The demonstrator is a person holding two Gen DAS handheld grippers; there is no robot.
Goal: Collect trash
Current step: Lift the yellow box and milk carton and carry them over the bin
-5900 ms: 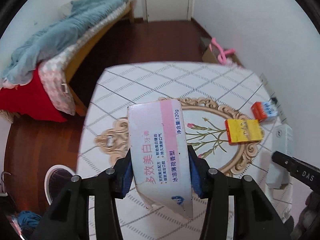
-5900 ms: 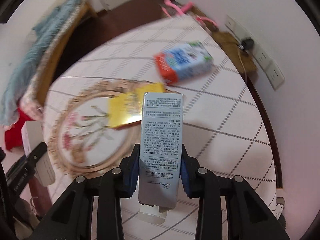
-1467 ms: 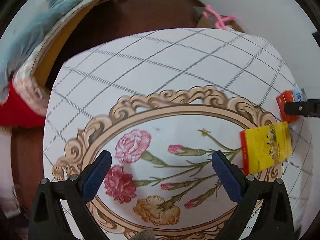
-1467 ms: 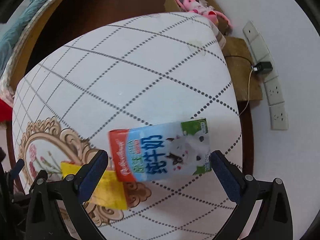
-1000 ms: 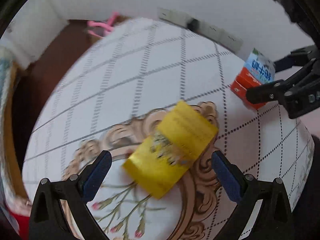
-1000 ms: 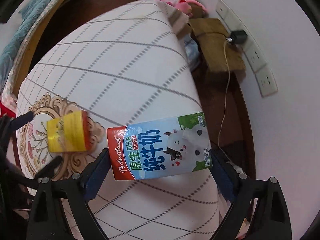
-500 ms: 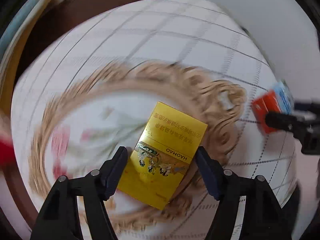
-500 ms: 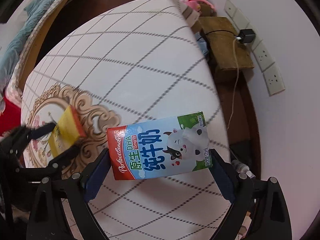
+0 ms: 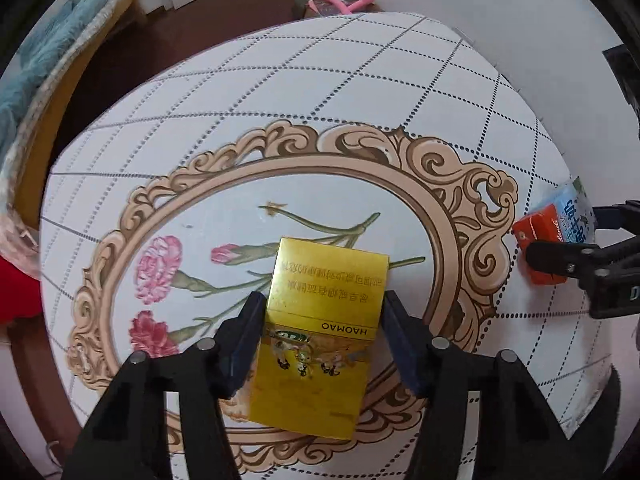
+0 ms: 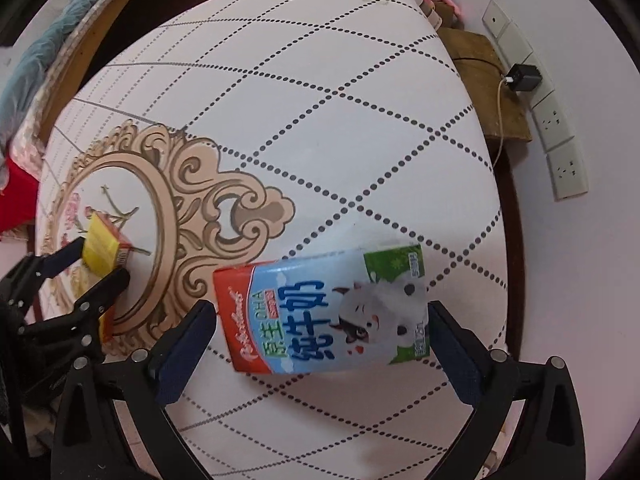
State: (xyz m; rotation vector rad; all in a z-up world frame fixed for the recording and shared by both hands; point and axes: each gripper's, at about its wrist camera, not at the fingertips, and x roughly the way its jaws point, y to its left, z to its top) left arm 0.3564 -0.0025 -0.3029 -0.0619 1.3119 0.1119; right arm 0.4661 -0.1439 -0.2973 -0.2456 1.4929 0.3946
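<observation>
A yellow HAOMAO box [image 9: 320, 332] is between the blue pads of my left gripper [image 9: 322, 328], which is shut on it over the table's flower medallion. It also shows in the right wrist view [image 10: 105, 246]. A blue, white and red milk carton [image 10: 326, 312] lies sideways between the pads of my right gripper [image 10: 322, 334], which is shut on it near the table's right edge. The carton also shows in the left wrist view [image 9: 556, 222], with the right gripper's fingers [image 9: 568, 264] around it.
The table [image 9: 280, 100] has a white cloth with dotted diamonds and an ornate oval frame. A bed with a teal blanket [image 9: 44, 68] stands at the left. Wall sockets with a plugged charger [image 10: 524, 78], a wooden board [image 10: 480, 80] and a pink toy [image 9: 340, 0] lie beyond the table.
My left gripper has closed in on the yellow box and now grips it. My right gripper still holds the milk carton, now tilted slightly.
</observation>
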